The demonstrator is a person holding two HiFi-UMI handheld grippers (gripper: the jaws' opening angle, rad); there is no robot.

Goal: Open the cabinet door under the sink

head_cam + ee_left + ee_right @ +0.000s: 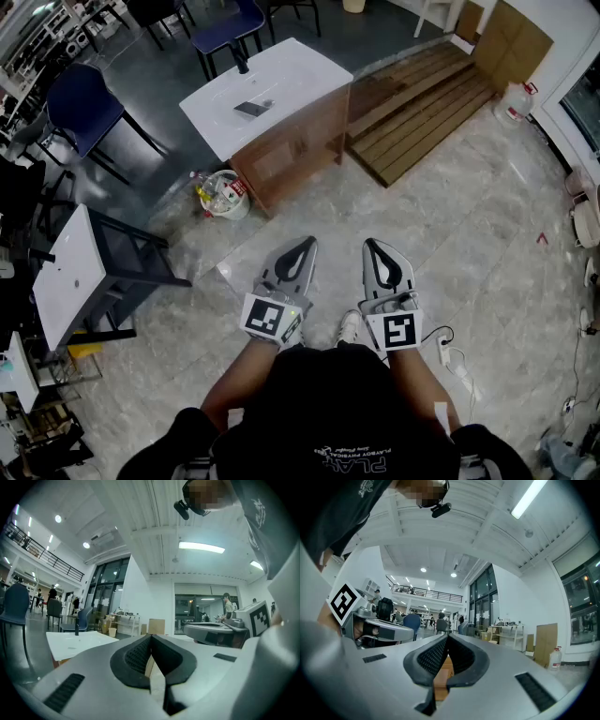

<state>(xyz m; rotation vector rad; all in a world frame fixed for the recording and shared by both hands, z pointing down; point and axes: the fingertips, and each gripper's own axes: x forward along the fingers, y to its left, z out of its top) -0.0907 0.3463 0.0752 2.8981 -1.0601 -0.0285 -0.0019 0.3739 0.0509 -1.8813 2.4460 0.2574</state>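
At waist height before the standing person, the left gripper and right gripper are carried side by side, close but not touching, both aimed roughly level toward the work. Each has its jaws pressed together at the tips with nothing clamped. The brown strip showing through the slot behind the pads in the gripper views appears to be the distant wood of the cabinet, not a held object. The closed, level pose reads as a carrying posture: neither tool has anything within reach.

Ahead, across a stretch of tiled floor, stands the sink, a white basin on a wooden cabinet. The faucet sits at the far edge, so the wooden face turned toward the person is judged to be the front. The cabinet door lies flush there, apparently unopened. No handle can be made out from this range.

A bucket of rubbish sits just beside the cabinet's near left corner, and a wooden platform lies along its right. Both would probably constrain where the person can stand and how the door swings. The task is judged not yet begun: an approach must come first, then parted jaws to take the door's edge.
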